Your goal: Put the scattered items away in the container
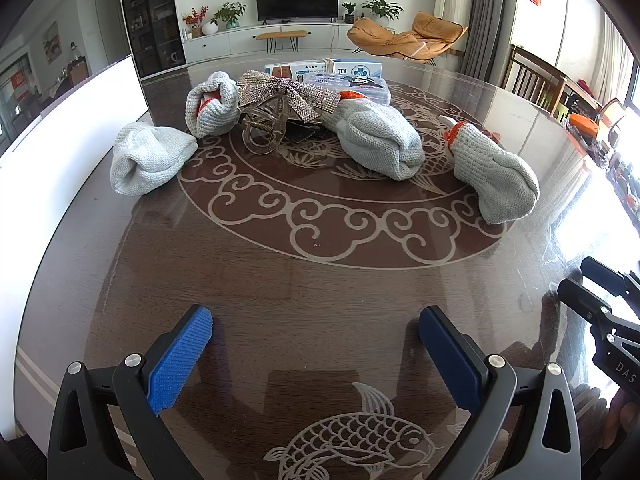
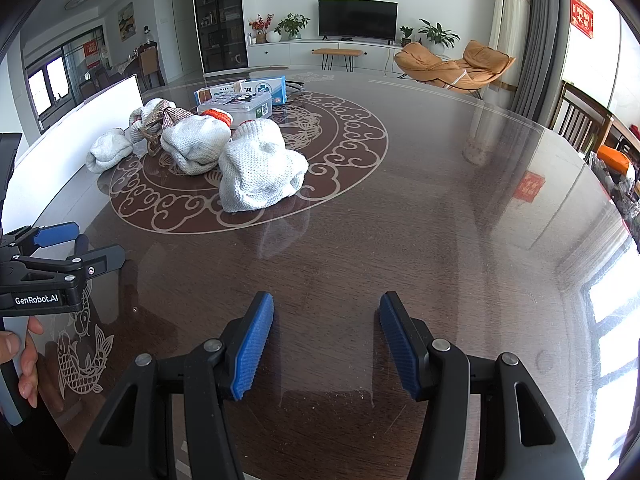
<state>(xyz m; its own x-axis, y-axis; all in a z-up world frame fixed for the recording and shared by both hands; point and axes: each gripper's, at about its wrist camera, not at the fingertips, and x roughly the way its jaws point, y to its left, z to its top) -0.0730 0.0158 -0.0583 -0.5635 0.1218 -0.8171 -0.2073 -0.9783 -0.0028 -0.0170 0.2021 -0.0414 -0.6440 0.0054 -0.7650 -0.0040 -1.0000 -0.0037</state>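
Where glossy table [image 1: 320, 280] fills living room — both tongs [image 1: 316, 356] [image 2: 326, 344] agape, empty.

"GenRobot.AI" in white on the left gripper [image 2: 76, 246] body, near left. "DAS" shows on the right gripper [image 1: 600, 280] frame. Box [image 2: 260, 90] print and red wall sign [image 2: 581, 16] too small to read.

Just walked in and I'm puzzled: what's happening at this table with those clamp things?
A person holds a two-finger gripper in each hand over the table. The left gripper and right gripper both hang open and empty. Four rolled grey gloves and a sparkly bow hair clip lie scattered ahead, untouched. A white container waits at the left. Tidying hasn't started.
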